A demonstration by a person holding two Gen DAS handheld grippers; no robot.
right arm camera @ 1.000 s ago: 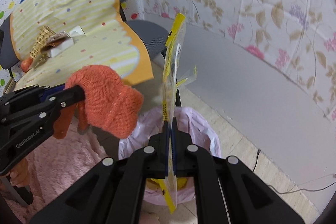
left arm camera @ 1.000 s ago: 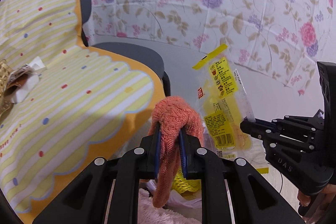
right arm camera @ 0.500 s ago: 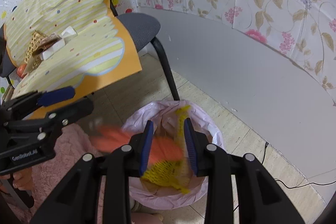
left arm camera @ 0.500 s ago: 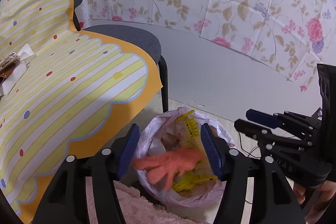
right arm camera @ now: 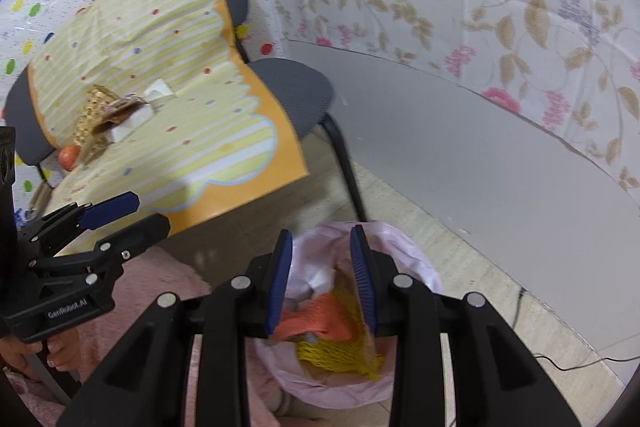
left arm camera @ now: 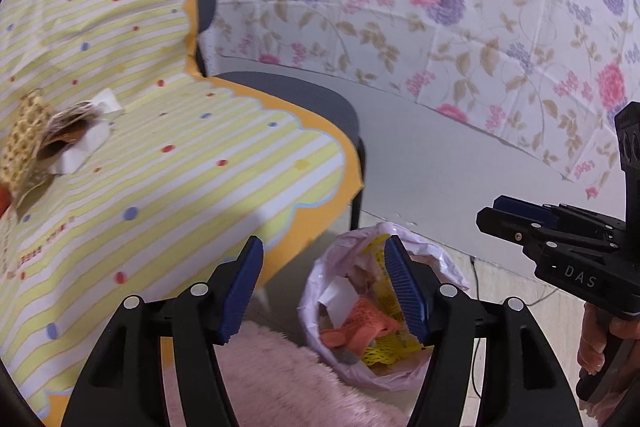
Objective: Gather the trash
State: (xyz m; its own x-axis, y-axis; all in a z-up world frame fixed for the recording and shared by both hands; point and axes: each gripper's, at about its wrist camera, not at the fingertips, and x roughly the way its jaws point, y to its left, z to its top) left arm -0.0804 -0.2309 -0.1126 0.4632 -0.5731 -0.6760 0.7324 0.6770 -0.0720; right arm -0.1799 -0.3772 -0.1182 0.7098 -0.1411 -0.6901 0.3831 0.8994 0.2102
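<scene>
A pink bin bag (left arm camera: 430, 263) (right arm camera: 404, 247) stands open on the floor by the chair leg. Inside it lie an orange knit glove (left arm camera: 362, 321) (right arm camera: 316, 319), a yellow net and wrapper (left arm camera: 386, 353) (right arm camera: 336, 353) and white paper. My left gripper (left arm camera: 323, 247) hangs open above and left of the bag, nothing between its fingers. My right gripper (right arm camera: 322, 237) is open over the bag's mouth, also with nothing in it. More trash lies on the chair's cloth: a brown net wrapper (left arm camera: 30, 135) (right arm camera: 98, 109) and white tissue (left arm camera: 86, 143) (right arm camera: 134, 119).
A grey chair (left arm camera: 316, 99) (right arm camera: 296, 83) carries a yellow striped cloth (left arm camera: 180, 187) that overhangs its seat. Its black leg (right arm camera: 346, 171) stands beside the bag. A pink fluffy rug (left arm camera: 276, 375) lies in front. A cable (right arm camera: 576, 361) runs along the floor near the grey wall panel.
Both grippers opened and let go: the orange glove and the yellow wrapper fell into the pink bag. The left view has since swung left toward the chair.
</scene>
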